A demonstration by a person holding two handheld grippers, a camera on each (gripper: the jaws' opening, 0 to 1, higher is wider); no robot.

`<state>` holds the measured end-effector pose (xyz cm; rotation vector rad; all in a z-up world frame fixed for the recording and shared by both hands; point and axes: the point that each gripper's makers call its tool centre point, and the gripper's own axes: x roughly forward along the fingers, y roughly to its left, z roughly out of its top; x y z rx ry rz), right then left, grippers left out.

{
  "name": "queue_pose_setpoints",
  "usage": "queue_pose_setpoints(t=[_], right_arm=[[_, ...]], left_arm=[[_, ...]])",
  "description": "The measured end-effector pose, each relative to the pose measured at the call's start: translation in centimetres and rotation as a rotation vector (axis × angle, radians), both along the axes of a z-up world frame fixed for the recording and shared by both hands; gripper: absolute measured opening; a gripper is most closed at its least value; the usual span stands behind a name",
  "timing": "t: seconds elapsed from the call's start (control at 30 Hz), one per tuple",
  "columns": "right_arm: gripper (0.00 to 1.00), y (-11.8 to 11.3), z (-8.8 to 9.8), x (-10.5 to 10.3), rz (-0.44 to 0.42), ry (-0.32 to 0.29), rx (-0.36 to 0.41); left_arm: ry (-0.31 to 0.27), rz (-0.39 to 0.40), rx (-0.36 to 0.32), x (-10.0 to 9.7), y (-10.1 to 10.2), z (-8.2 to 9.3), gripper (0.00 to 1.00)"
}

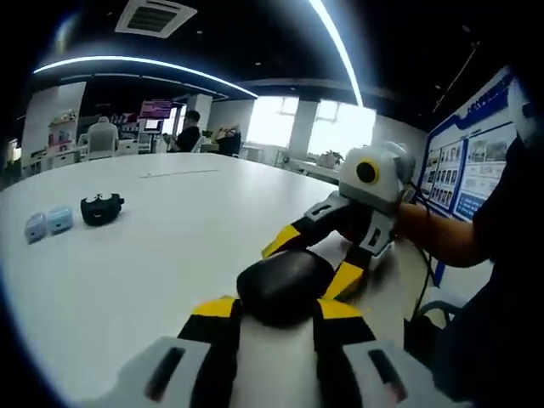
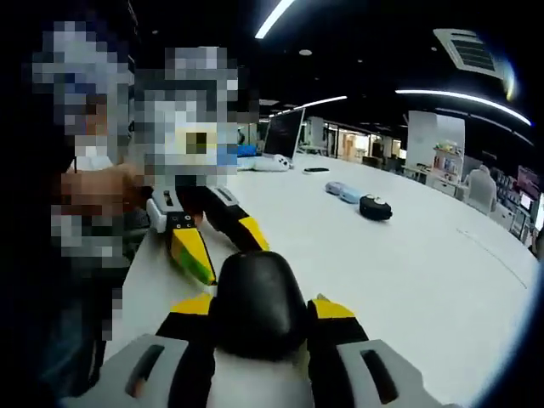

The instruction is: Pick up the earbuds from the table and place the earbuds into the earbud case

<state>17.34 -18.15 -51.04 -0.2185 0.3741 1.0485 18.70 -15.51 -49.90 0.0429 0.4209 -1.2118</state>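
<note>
While the earbud case (image 1: 285,285) sits pinched between both tools, the step in hand looks like getting the case ready, not picking up the earbuds. In the left gripper view the left tool (image 1: 276,308) has its yellow-and-black jaws pressed to either side of the case. The right gripper view shows the right tool (image 2: 262,308) clamped on it the same way from the opposite end. The case hangs just above the near part of the white desk (image 1: 170,255), close to the person.

The case is a smooth, glossy black pebble, rounded all over, and no seam or lid line can be made out. It looks slippery, so I judge the next move calls for one tool to hold firm while the other frees itself or works the lid open.

Well apart across the matte desk lie a small black object with pale spots (image 1: 102,208) and two pale blue boxy pieces (image 1: 47,223) side by side. The earbuds may be there, but they are too small to tell.
</note>
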Motion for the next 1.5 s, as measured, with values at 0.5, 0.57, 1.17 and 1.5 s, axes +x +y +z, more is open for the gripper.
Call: queue_pose_setpoints(t=[0.5,0.57,1.17,1.5], right_arm=[[0.42,-1.6,-0.1,-0.3,-0.039,0.004,0.001],[0.42,-1.5,-0.1,-0.3,-0.034,-0.002,-0.001],[0.37,-1.9,1.3,2.7,0.002,-0.052,-0.038],[0.37,-4.2,3.3,9.9,0.015,-0.088,-0.075]], left_arm=[[-0.152,-0.346,0.106,0.2,-1.8,-0.6,0.53],[-0.155,-0.367,0.109,0.1,-2.1,-0.8,0.51],[-0.213,-0.381,0.132,2.6,-3.3,1.0,0.42],[-0.247,-0.346,0.181,9.6,-5.5,2.6,0.42]])
